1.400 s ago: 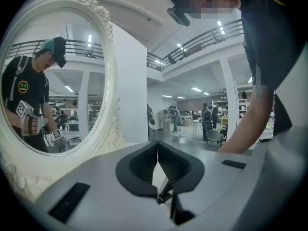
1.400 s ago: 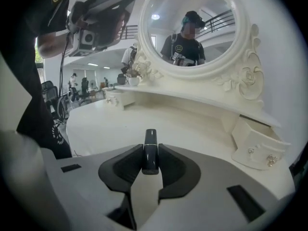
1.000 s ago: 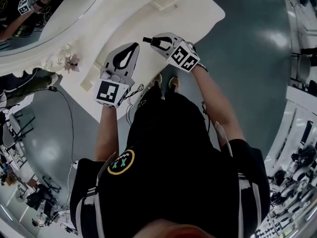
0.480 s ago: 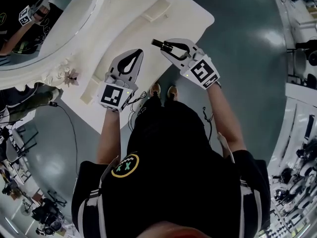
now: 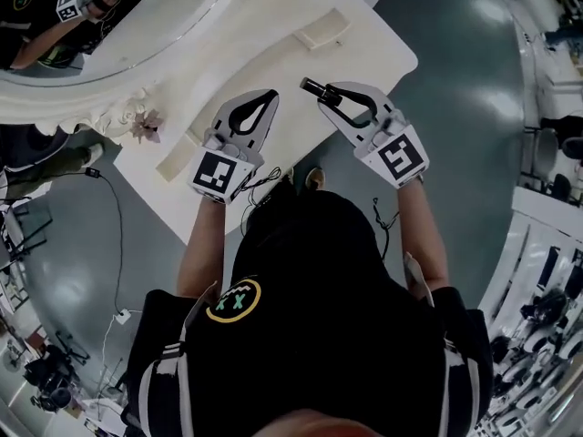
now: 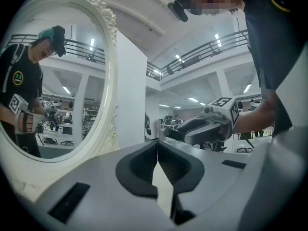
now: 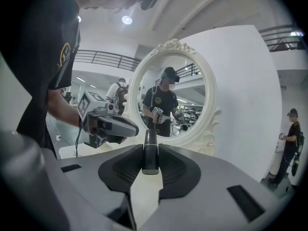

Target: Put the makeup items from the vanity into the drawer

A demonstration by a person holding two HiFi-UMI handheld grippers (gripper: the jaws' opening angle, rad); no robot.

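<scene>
A slim black makeup tube (image 7: 150,150) stands upright between the pads of my right gripper (image 7: 150,159), which is shut on it. In the head view that right gripper (image 5: 326,94) holds the tube (image 5: 312,86) over the front part of the white vanity top (image 5: 273,44). My left gripper (image 5: 271,96) hovers just to its left, jaws shut with nothing in them. In the left gripper view the left gripper (image 6: 157,146) has its tips touching, and the right gripper (image 6: 202,129) shows beyond them. No drawer is visible in any view.
A large oval mirror (image 5: 109,16) in an ornate white frame stands at the back of the vanity and fills the gripper views, mirror (image 7: 173,105). A small raised white piece (image 5: 323,30) sits near the vanity's far corner. A cable (image 5: 114,244) trails on the grey floor. A person (image 7: 291,138) stands off to the right.
My right gripper, still holding the black tube, has drifted right and slightly away from the left gripper. The left gripper has barely moved and stays shut.
</scene>
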